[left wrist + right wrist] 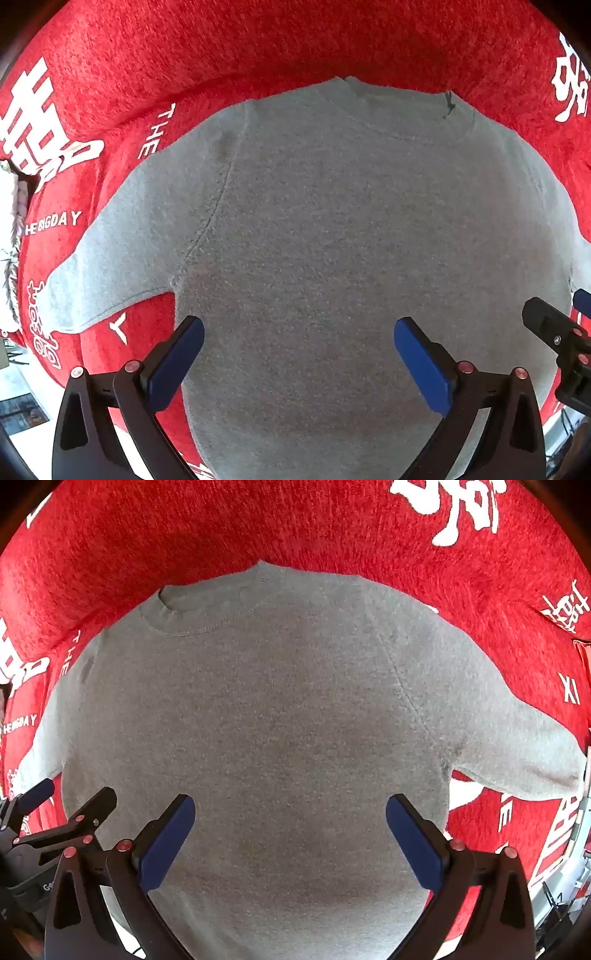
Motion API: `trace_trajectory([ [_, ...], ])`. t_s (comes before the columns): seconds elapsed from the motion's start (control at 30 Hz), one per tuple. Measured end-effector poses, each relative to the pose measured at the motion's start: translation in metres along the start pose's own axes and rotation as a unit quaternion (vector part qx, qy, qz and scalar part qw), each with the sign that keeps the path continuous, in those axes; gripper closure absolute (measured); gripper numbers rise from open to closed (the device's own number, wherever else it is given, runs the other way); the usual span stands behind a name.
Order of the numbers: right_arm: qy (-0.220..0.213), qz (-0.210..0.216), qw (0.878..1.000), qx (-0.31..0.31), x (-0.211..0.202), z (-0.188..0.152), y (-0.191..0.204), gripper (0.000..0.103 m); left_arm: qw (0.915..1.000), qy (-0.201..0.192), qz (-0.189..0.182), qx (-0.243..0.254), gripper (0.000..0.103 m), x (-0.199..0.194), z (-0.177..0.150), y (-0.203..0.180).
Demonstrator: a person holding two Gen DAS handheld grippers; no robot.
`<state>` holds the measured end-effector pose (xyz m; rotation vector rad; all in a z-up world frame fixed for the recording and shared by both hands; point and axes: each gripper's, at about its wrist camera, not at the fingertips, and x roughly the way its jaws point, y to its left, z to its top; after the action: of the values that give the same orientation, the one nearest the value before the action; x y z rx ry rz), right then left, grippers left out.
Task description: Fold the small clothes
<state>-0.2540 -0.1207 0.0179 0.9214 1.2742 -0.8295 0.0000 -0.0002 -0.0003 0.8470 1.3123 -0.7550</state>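
Lying flat on the red blanket [280,44], the grey T-shirt [332,229] has its hem cut off below both views. Left gripper [299,354] and right gripper [290,830] hang spread wide above it, grasping nothing.

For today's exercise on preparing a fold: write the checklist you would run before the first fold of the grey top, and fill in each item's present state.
1. Grey top spread flat on the red cloth: ok.
2. Both sleeves spread out: ok.
3. Left tool open, holding nothing: ok.
4. Right tool open, holding nothing: ok.
5. Bottom hem flat: cannot tell, out of view.
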Motion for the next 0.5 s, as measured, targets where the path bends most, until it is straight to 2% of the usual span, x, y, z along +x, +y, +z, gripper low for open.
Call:
trace_trajectory([
  [0.17,0.002,-0.001,1.000,0.003,0.001,0.001,-0.001,0.000,1.0000,0.004,0.003,-0.004,0.000,0.003,0.008,0.002],
  [0.5,0.005,0.000,1.000,0.003,0.003,0.002,-0.002,0.000,1.0000,0.005,-0.002,-0.006,0.000,0.005,-0.005,0.016],
])
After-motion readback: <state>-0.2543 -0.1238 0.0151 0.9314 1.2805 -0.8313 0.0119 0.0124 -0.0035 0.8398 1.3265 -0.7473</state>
